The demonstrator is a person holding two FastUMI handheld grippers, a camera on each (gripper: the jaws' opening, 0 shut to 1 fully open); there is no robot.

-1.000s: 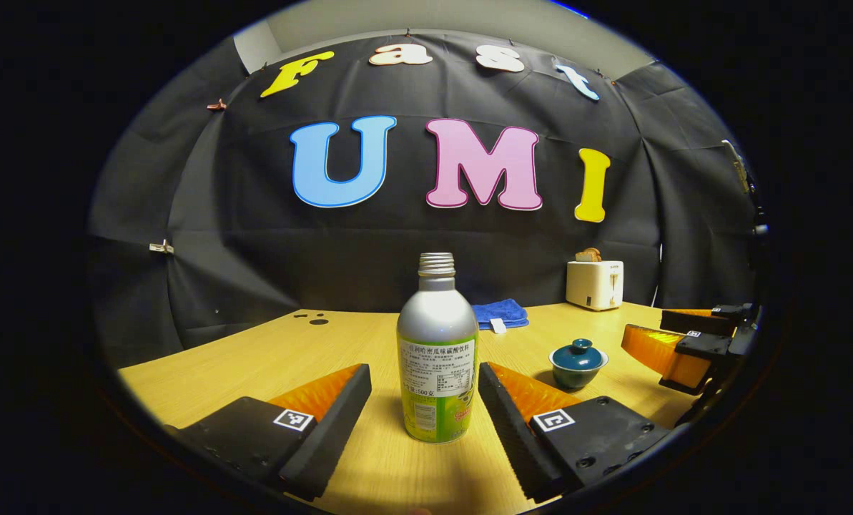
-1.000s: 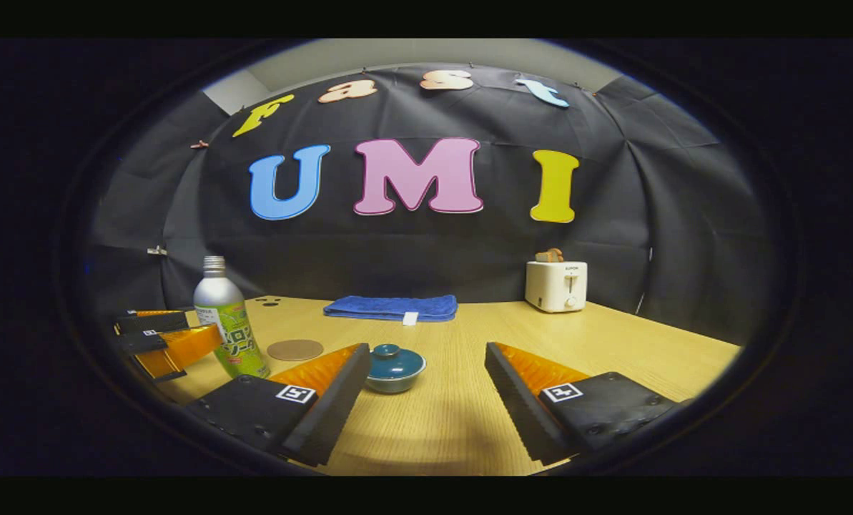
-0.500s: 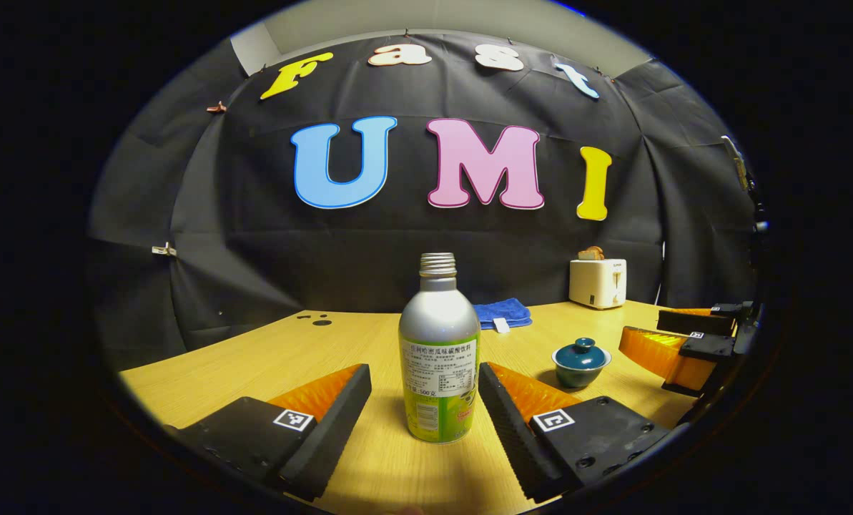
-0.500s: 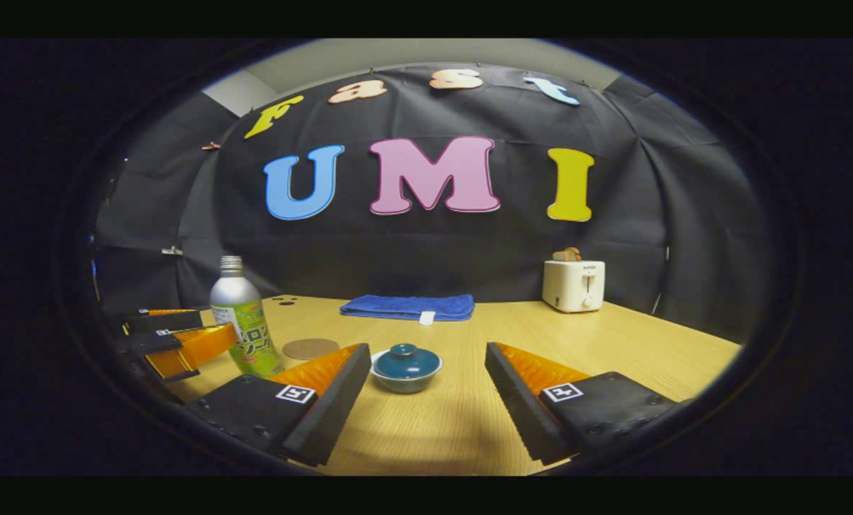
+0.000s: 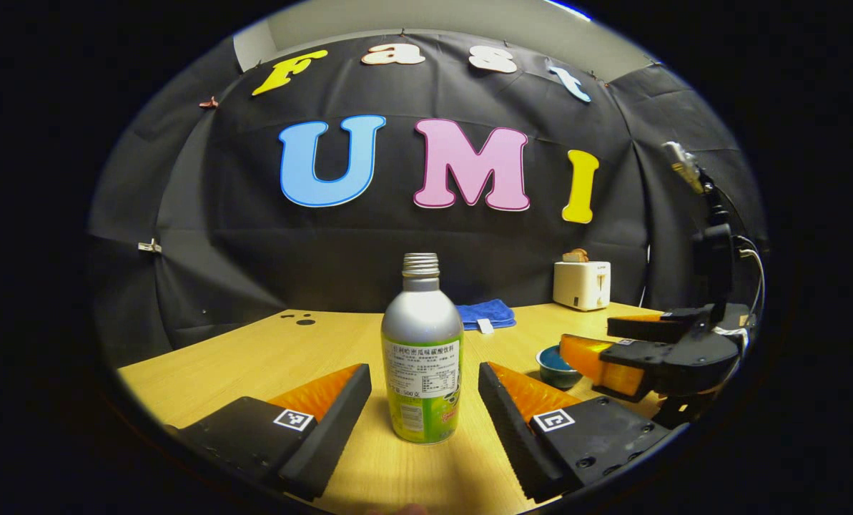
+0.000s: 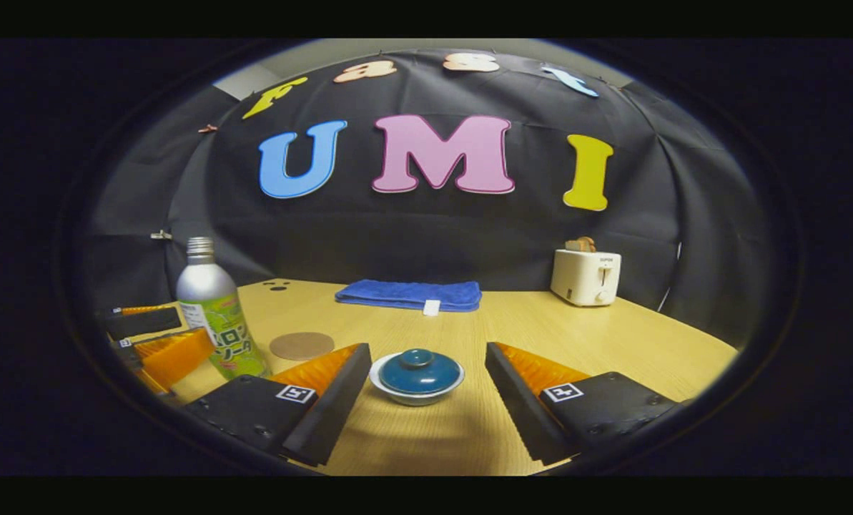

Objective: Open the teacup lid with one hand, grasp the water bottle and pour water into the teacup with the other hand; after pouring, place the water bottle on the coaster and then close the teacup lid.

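- My left tool [image 5: 424, 418] has two wedge-shaped fingers with ribbed inner faces, a square black-and-white marker on each and small screws on the casing.
- My right tool [image 6: 426, 400] has the same build; in the left gripper view [image 5: 615, 348] a dark post and thin cables rise behind it.

Bare table [image 6: 555, 336] right of the teacup [image 6: 417, 375]; left, coaster [image 6: 301, 345] and water bottle [image 6: 215, 322] (seemingly close together).

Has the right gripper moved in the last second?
Yes. In the left gripper view the right gripper has moved leftward and up over the teacup, partly hiding it; earlier it sat right of the cup, against the fixed toaster.
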